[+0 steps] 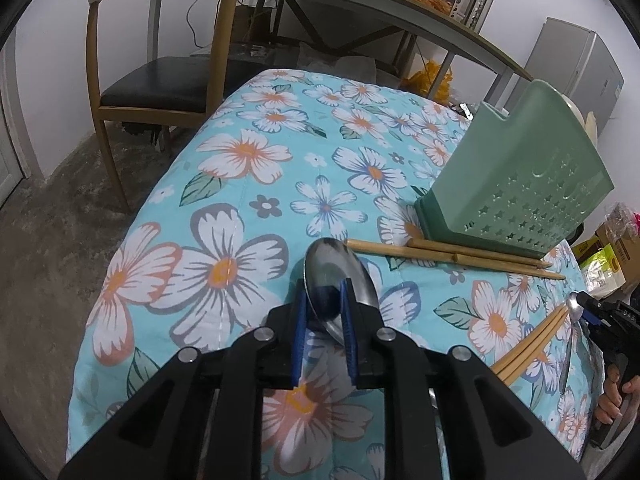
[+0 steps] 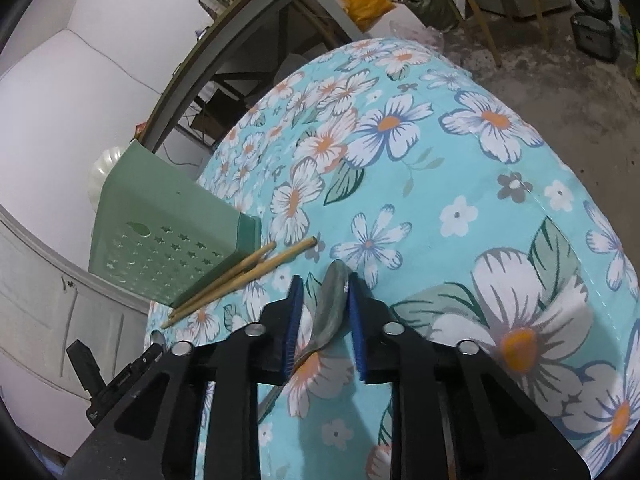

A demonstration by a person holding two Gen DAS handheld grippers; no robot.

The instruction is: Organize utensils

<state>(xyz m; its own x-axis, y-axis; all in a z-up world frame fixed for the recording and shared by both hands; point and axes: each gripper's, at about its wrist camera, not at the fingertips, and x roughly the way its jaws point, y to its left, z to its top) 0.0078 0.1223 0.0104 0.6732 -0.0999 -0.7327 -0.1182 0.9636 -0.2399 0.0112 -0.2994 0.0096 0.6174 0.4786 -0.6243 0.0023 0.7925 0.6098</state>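
Holding 1 spoon [image 1: 340,280] pinched in the left gripper [image 1: 326,312], bowl ahead of the fingers; right gripper [image 2: 324,320] brackets another spoon [image 2: 330,308], grip uncertain. Green holder [image 1: 516,176] ahead-right; left nearer.

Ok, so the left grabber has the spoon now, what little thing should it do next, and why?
Probably lift the spoon a little and swing it right, towards the green holder. The left gripper looks clamped on the spoon's bowl, the holder stands just past the chopsticks, and its top sits higher than the spoon.
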